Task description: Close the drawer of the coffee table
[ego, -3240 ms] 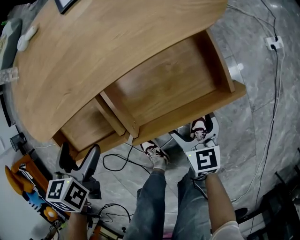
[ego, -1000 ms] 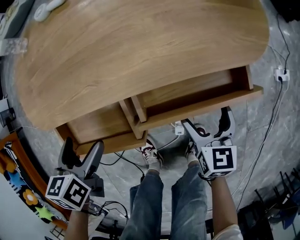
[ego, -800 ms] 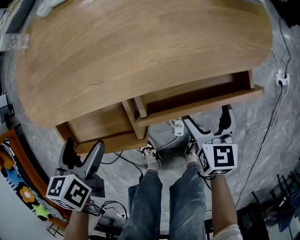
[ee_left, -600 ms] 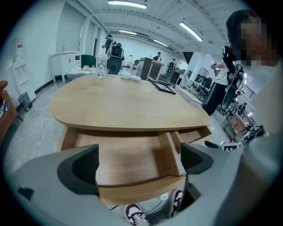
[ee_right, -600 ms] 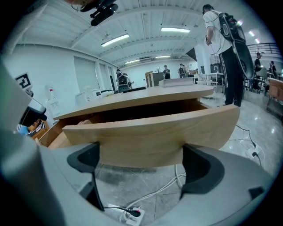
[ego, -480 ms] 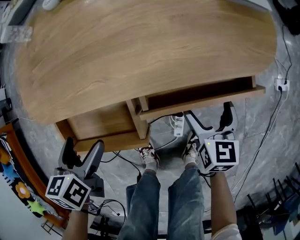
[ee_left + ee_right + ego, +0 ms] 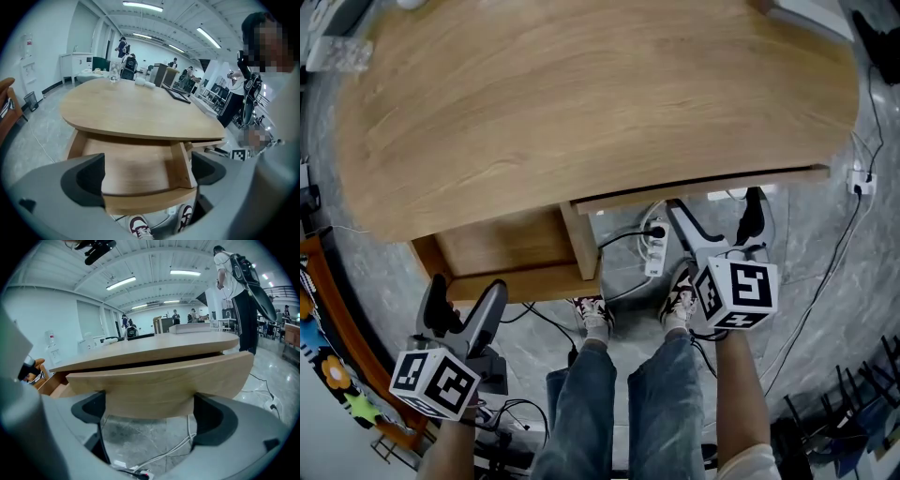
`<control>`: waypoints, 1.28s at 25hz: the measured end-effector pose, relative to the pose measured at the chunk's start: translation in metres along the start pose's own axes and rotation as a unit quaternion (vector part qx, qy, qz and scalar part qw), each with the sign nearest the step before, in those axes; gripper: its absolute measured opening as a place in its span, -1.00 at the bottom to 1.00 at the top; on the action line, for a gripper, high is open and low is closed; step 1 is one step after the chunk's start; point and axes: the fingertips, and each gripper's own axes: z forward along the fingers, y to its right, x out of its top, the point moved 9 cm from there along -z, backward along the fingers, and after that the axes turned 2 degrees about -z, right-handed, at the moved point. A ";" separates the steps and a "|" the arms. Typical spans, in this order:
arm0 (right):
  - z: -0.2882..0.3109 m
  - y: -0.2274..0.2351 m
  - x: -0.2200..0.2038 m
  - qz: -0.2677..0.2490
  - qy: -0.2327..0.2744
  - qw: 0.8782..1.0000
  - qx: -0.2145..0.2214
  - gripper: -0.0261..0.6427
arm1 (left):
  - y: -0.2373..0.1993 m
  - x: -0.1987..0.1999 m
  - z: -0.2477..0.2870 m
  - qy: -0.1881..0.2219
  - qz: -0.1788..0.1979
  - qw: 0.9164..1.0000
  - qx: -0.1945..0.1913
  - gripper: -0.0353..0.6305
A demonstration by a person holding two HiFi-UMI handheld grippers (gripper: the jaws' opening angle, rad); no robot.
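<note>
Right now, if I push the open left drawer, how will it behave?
The left drawer is rigid wood, so it probably slides in as one stiff piece. It looks empty, so likely light. Its front is wide; pushing off-centre might skew it.

Bright ceiling strip light; fisheye-warped, vignetted edges.

Big lab hall, ceiling strip lights (image 7: 121, 283)
</note>
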 end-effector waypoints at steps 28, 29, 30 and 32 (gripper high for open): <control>0.038 0.006 0.027 -0.001 0.019 1.000 0.004 0.83 | -0.010 -0.001 -0.007 0.016 -0.048 0.998 0.026 0.83; 0.039 0.006 0.028 -0.001 0.020 1.000 0.004 0.83 | -0.010 -0.001 -0.008 0.016 -0.051 0.998 0.027 0.83; 0.039 0.006 0.029 -0.002 0.021 1.000 0.005 0.83 | -0.009 -0.002 -0.009 0.017 -0.055 0.998 0.028 0.83; 0.041 0.007 0.029 -0.002 0.020 1.000 0.005 0.83 | -0.008 -0.004 -0.011 0.020 -0.062 0.997 0.031 0.83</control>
